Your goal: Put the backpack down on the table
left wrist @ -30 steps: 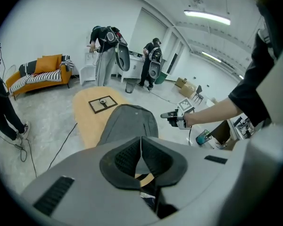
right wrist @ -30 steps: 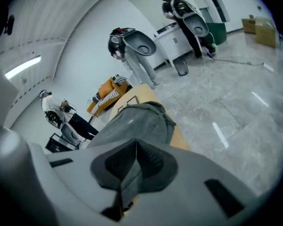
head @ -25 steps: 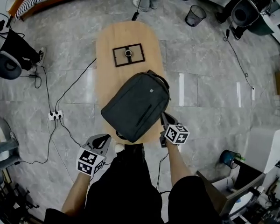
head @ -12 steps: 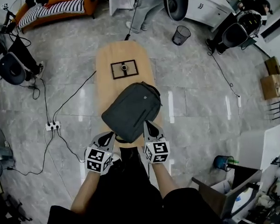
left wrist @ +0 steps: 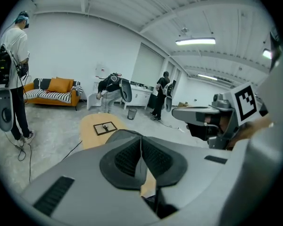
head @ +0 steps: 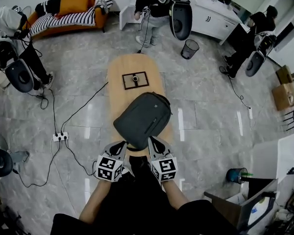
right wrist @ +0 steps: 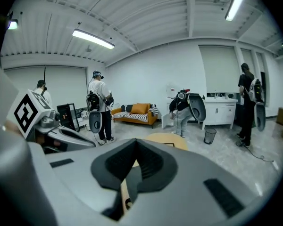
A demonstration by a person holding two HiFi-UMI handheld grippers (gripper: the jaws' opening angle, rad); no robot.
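Note:
The dark grey backpack (head: 143,119) lies flat on the oval wooden table (head: 132,65), over its near end. Both grippers hover side by side just short of the backpack's near edge, not touching it. My left gripper (head: 119,148) is shut with nothing between its pads. My right gripper (head: 153,142) is shut and empty too. In the left gripper view the pads (left wrist: 127,157) meet along a line, and the right gripper (left wrist: 200,117) shows beside them. In the right gripper view the closed pads (right wrist: 148,164) point over the table (right wrist: 170,140).
A black-framed square mat with a small object (head: 135,80) lies on the table's far half. Cables and a power strip (head: 60,136) lie on the floor at left. A waste bin (head: 190,48), a sofa (head: 71,9) and several standing people ring the room.
The right gripper has risen and swung left from the backpack's right side to sit beside the left gripper. The left gripper has risen a little. The backpack stays on the table.

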